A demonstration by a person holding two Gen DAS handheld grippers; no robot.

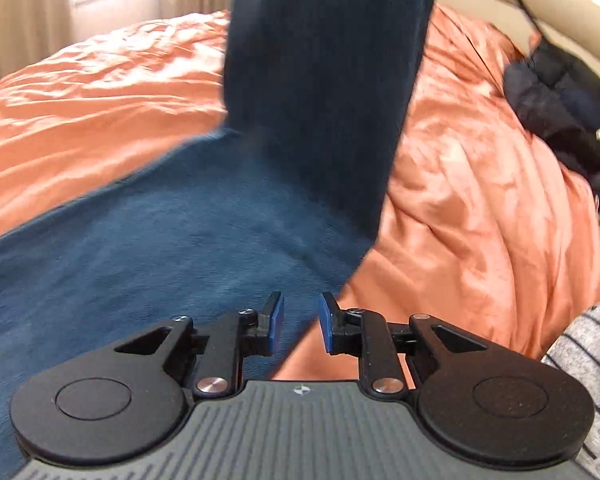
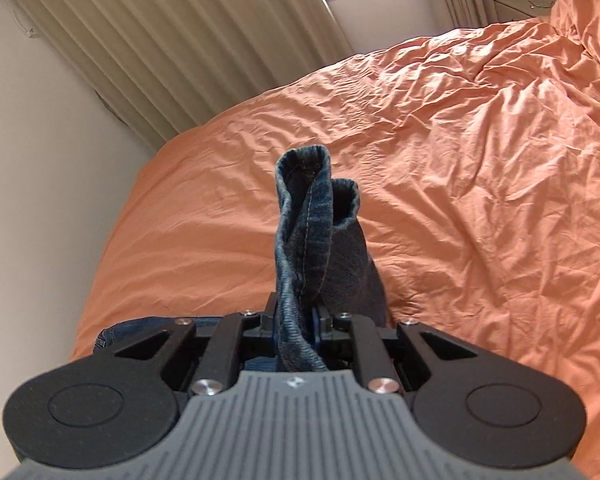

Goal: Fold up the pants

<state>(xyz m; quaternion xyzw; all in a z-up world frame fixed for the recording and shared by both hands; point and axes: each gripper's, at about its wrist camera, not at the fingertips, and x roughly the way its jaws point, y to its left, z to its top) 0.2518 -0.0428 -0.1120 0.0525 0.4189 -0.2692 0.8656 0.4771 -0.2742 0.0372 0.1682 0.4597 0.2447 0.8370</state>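
Dark blue jeans (image 1: pixel 172 240) lie on an orange bedspread (image 1: pixel 480 200), and their legs rise steeply out of the top of the left wrist view. My left gripper (image 1: pixel 301 322) is open and empty, low over the edge of the jeans. My right gripper (image 2: pixel 298 316) is shut on the bunched leg ends of the jeans (image 2: pixel 312 216), held up above the bed; the two hems stick out past the fingers.
A dark pile of clothes (image 1: pixel 560 100) lies at the right of the bed. A grey striped garment (image 1: pixel 592 380) sits at the lower right. Beige curtains (image 2: pixel 160 40), a window and a wall border the bed's far side.
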